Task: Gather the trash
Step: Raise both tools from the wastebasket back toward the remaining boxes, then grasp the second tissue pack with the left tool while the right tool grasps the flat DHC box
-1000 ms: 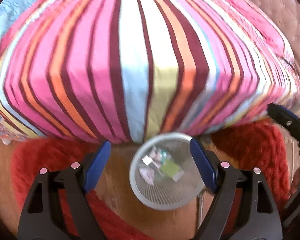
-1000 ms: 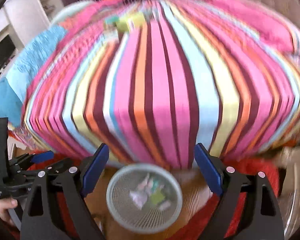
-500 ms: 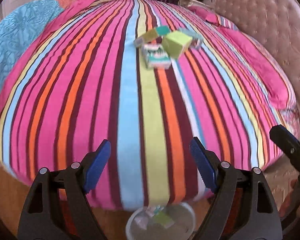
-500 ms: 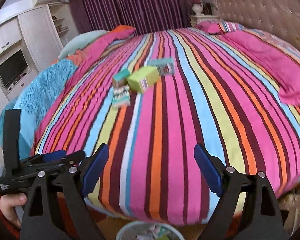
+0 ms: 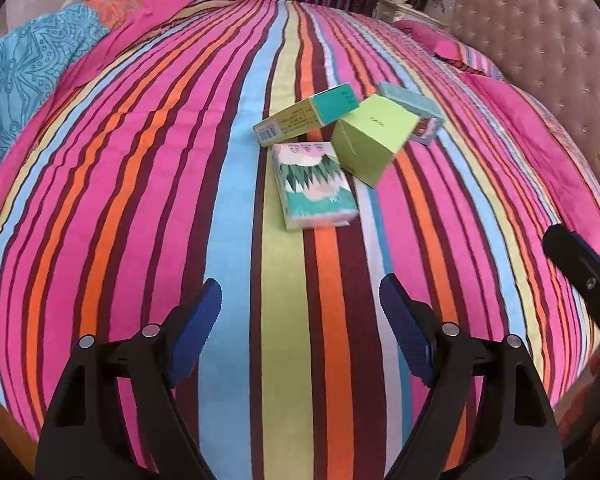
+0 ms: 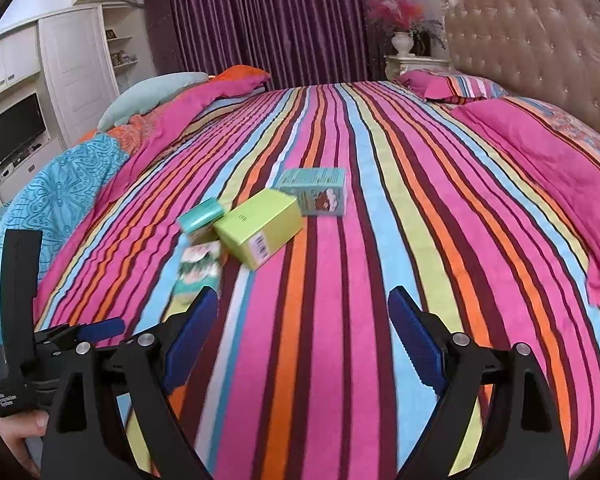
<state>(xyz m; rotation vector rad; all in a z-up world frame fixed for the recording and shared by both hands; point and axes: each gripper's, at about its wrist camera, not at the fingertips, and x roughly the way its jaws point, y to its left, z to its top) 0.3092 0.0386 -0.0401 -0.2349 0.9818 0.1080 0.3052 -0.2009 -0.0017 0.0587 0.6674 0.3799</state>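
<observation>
Several small cartons lie clustered on the striped bedspread [image 5: 140, 200]. A flat packet with a green leaf print [image 5: 314, 184] is nearest, with a lime green box [image 5: 374, 136], a teal-ended carton [image 5: 304, 116] and a pale blue box [image 5: 416, 114] behind it. My left gripper [image 5: 302, 328] is open and empty, short of the leaf packet. My right gripper [image 6: 302, 340] is open and empty over the bed, with the lime box [image 6: 260, 228], leaf packet [image 6: 198, 268], teal carton [image 6: 202, 218] and pale blue box [image 6: 316, 192] ahead to the left.
A tufted headboard [image 6: 540, 40] and pink pillows [image 6: 540, 152] stand at the right. A blue patterned quilt [image 6: 60, 184] lies at the left. Purple curtains [image 6: 268, 24], a nightstand with a vase [image 6: 404, 48] and a wall cabinet with a TV [image 6: 16, 128] are behind.
Both grippers have risen from the mesh waste basket on the floor and moved over the bed toward the cartons. The basket has dropped out of view. Both stay open.
</observation>
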